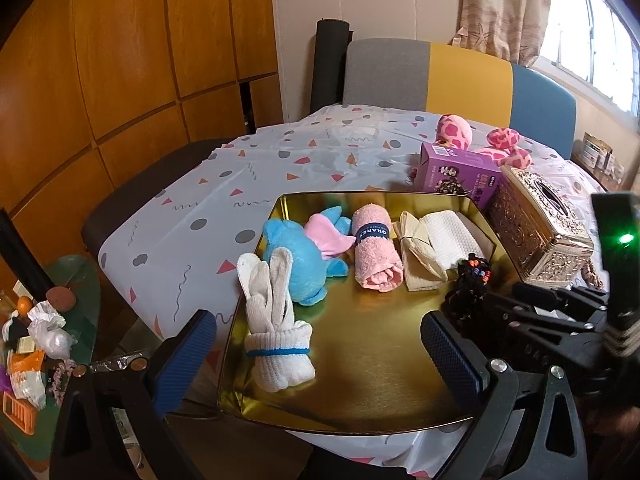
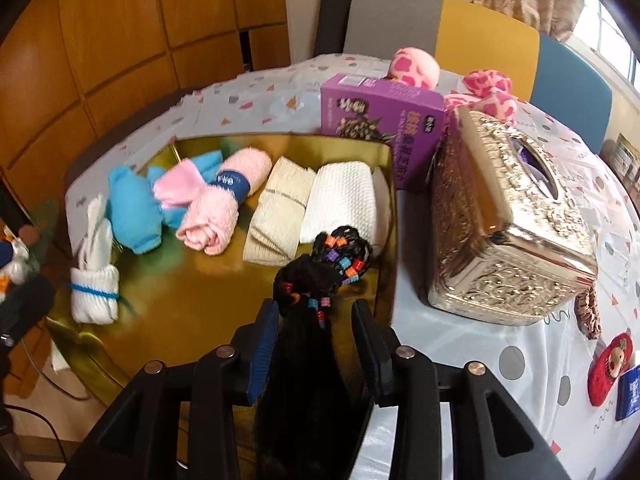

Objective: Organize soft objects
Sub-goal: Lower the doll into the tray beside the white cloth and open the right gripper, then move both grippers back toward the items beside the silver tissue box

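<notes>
Wooden cabinets back a patterned-cloth table (image 1: 224, 200) where the right gripper (image 2: 316, 320), jaws parted around a black beaded hairpiece (image 2: 320, 268) apparently being released into the gold tray (image 1: 360, 360), must next lift clear; the left gripper (image 1: 316, 344) hovers wide open, empty.

Gold tray (image 1: 360, 360), contents in a row along its far edge: banded white sock bundle (image 1: 276, 344) at the left edge; blue-and-pink plush toy (image 1: 300, 260) on its side; rolled pink towel (image 1: 376, 256) with navy band; folded cream cloth (image 1: 416, 256); folded white waffle cloth (image 1: 448, 236) in the far right corner; black beaded hairpiece (image 2: 320, 272) near the right edge.
</notes>
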The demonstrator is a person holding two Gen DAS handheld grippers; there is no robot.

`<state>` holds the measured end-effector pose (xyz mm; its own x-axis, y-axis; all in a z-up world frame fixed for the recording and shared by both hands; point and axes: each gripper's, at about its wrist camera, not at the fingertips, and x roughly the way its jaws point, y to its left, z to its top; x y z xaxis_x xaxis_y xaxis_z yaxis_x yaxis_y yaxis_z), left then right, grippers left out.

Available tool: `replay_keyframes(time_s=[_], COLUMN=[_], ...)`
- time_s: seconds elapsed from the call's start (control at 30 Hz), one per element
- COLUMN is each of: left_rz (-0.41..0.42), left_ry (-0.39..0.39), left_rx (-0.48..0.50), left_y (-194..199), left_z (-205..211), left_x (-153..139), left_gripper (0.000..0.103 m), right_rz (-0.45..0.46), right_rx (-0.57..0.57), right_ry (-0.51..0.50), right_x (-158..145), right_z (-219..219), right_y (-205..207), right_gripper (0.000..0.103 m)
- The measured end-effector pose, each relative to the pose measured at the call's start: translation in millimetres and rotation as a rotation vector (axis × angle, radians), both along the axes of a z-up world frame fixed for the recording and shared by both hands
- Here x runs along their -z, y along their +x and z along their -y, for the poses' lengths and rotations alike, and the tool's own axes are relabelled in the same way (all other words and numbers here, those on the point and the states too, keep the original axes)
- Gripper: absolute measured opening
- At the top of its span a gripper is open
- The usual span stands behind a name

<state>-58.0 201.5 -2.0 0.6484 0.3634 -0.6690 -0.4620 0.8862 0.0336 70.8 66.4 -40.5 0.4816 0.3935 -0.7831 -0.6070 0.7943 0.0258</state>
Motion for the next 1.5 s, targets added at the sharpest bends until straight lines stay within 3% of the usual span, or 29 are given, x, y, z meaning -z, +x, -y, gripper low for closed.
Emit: replay_keyframes(time_s=[0.67, 0.9, 1.07, 1.23, 1.5], left_rz=[-0.03, -0.027, -0.007, 0.008, 0.038], left_ry=[-0.025, -0.041, -0.043, -0.025, -0.001], left_rx=[0.032, 0.066, 0.103, 0.153, 0.26], left_y=[6.8, 8.9, 10.7, 16.2, 32.2], left_z=[8.8, 14.5, 21.2, 35.6, 69.7], left_x=[10.5, 9.8, 4.7, -4.7, -22.4], left_gripper=[0.103, 0.103, 0.103, 0.103, 0.103], right_rz=[0.042, 0.076, 0.113, 0.153, 0.094], right_rx=[0.001, 0.019, 0.132, 0.283, 0.612], right_ry=[0.085, 0.131, 0.188, 0.179, 0.096], right_x=[-25.9, -44.1, -65.7, -78.5, -52.0], right_z=[22.7, 52.5, 105.5, 169.1, 284.8], right_y=[-10.8, -9.9, 2.8, 20.7, 69.1], right_gripper=[0.04, 0.04, 0.04, 0.04, 0.04])
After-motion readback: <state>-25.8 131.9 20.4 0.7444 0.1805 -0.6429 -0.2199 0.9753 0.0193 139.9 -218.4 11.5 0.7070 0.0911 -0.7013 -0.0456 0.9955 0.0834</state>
